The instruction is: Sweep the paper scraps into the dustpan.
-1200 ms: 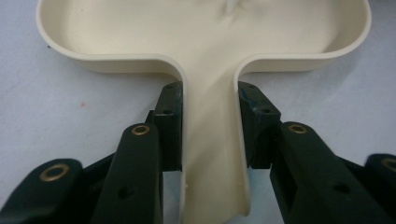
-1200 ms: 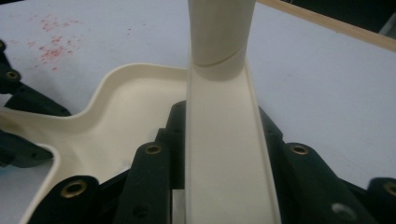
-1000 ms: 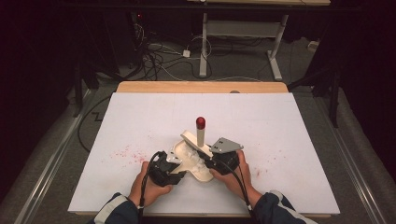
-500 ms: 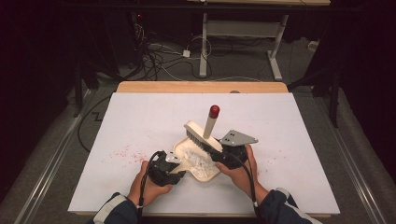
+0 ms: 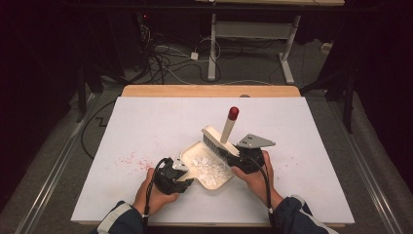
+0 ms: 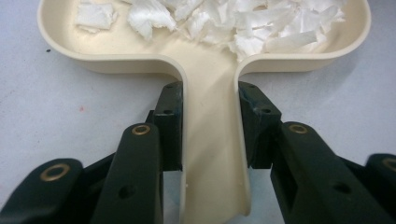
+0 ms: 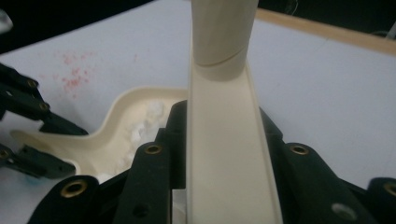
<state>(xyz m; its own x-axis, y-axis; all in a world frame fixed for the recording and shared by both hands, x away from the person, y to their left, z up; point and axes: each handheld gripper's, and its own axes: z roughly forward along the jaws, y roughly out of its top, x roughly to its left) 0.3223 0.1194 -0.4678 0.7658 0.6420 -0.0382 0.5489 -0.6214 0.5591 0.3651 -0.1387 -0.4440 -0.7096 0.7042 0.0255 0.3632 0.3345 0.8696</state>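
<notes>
- Cream dustpan (image 5: pixel 207 168) sits on the white table (image 5: pixel 146 122), holding white paper scraps (image 5: pixel 207 165).
- Left gripper (image 6: pixel 208 121) clamps the dustpan's handle.
- Right gripper (image 7: pixel 219 135) grips the brush (image 5: pixel 220 139), bristles over the dustpan's far edge.
- Red specks (image 5: pixel 129 161) lie left of the dustpan.

The cream plastic dustpan (image 6: pixel 210 121) looks smooth and a little glossy. The torn white paper scraps (image 6: pixel 243 23) in it look matt and crumpled. The cream plastic brush (image 7: pixel 224 140) has a smooth handle. The white table cover (image 5: pixel 146 122) looks matt, with a wooden edge (image 5: pixel 209 90).
</notes>
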